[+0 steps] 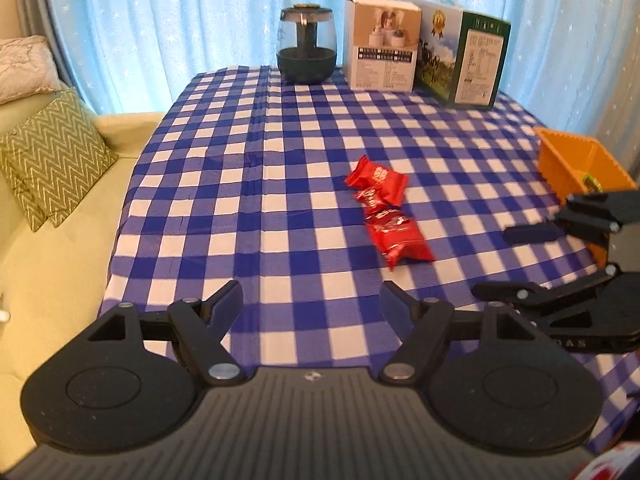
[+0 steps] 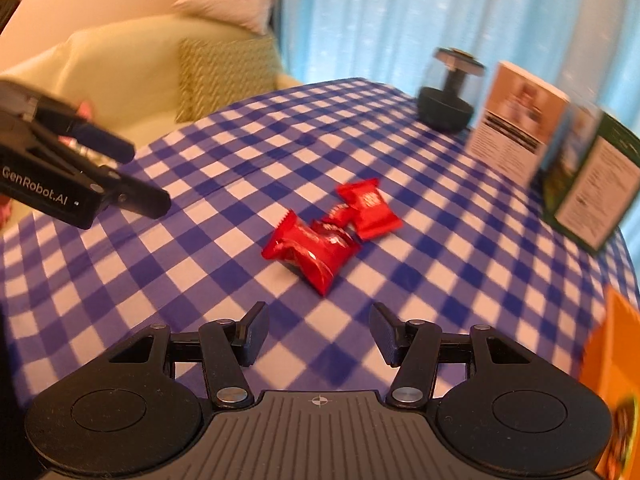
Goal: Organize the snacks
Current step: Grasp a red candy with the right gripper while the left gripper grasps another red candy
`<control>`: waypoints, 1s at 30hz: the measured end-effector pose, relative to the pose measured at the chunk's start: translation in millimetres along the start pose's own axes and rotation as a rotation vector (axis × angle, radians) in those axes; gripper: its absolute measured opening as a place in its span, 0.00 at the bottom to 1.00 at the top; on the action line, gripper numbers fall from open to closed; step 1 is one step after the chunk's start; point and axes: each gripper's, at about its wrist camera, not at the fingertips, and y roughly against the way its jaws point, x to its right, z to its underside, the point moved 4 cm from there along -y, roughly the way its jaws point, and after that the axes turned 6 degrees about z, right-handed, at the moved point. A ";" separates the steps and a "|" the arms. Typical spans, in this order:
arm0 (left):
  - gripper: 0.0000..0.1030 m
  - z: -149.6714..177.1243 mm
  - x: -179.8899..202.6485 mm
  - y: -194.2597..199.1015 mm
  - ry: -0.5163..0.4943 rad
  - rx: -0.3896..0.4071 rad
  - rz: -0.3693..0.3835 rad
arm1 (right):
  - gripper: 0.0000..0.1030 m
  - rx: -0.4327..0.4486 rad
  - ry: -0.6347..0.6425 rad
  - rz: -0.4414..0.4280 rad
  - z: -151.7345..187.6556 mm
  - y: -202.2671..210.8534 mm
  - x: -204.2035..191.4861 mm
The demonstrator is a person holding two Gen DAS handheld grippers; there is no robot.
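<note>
Mid-bench on the blue-checked cloth, three glossy red foil snack packets [image 1: 386,208] lie huddled, light, crinkly and slippery, best pinched across a puffed middle, while left gripper [image 1: 310,308] and right gripper [image 2: 318,334] jaws gape empty.

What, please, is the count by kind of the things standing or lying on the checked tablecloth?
Red snack packets: 3, in one cluster
Printed cartons: 2, one white, one green
Glass jar with dark base: 1
Orange bin: 1
Total: 7
</note>
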 end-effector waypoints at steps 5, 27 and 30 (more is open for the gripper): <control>0.71 -1.9 -9.1 -22.7 -0.052 -0.029 -0.006 | 0.54 0.019 0.189 0.020 -11.5 -36.3 -9.4; 0.70 0.1 3.6 -50.8 -0.048 -0.047 0.058 | 0.30 -0.049 -0.010 -0.039 -7.8 -52.1 16.3; 0.70 -2.8 14.0 -57.1 -0.047 -0.039 0.093 | 0.30 -0.088 -0.181 -0.003 12.1 -37.2 38.6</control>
